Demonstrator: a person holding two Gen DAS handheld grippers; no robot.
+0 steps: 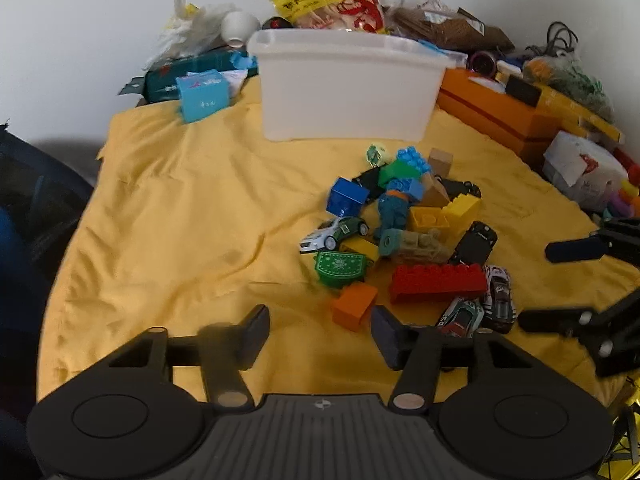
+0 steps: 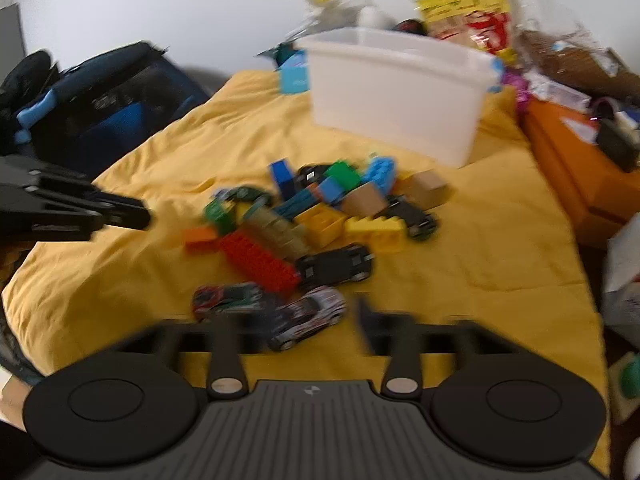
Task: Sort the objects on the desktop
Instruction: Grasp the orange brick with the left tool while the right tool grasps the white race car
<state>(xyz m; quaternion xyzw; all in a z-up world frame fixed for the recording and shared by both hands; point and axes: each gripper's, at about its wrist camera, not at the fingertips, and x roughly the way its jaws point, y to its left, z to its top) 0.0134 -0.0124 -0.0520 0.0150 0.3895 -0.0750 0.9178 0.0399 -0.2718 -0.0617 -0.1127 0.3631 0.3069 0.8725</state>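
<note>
A heap of toy bricks and small cars lies on a yellow cloth (image 1: 180, 208). It holds a long red brick (image 1: 438, 282), an orange brick (image 1: 354, 306), a blue brick (image 1: 347, 196), yellow bricks (image 1: 444, 216), a white-green car (image 1: 334, 232) and a black car (image 1: 474, 242). My left gripper (image 1: 320, 330) is open and empty, just in front of the orange brick. My right gripper (image 2: 308, 320) is open over a white patterned car (image 2: 310, 314), beside a red-green car (image 2: 226, 298). The right gripper also shows at the right edge of the left wrist view (image 1: 560, 286). An empty white bin (image 1: 348, 84) stands behind the heap.
Behind the bin lie snack bags (image 1: 332, 0), a teal box (image 1: 204, 94) and crumpled plastic. An orange box (image 1: 496, 114) and more clutter line the right side. A dark blue bag (image 2: 108, 100) sits left of the cloth.
</note>
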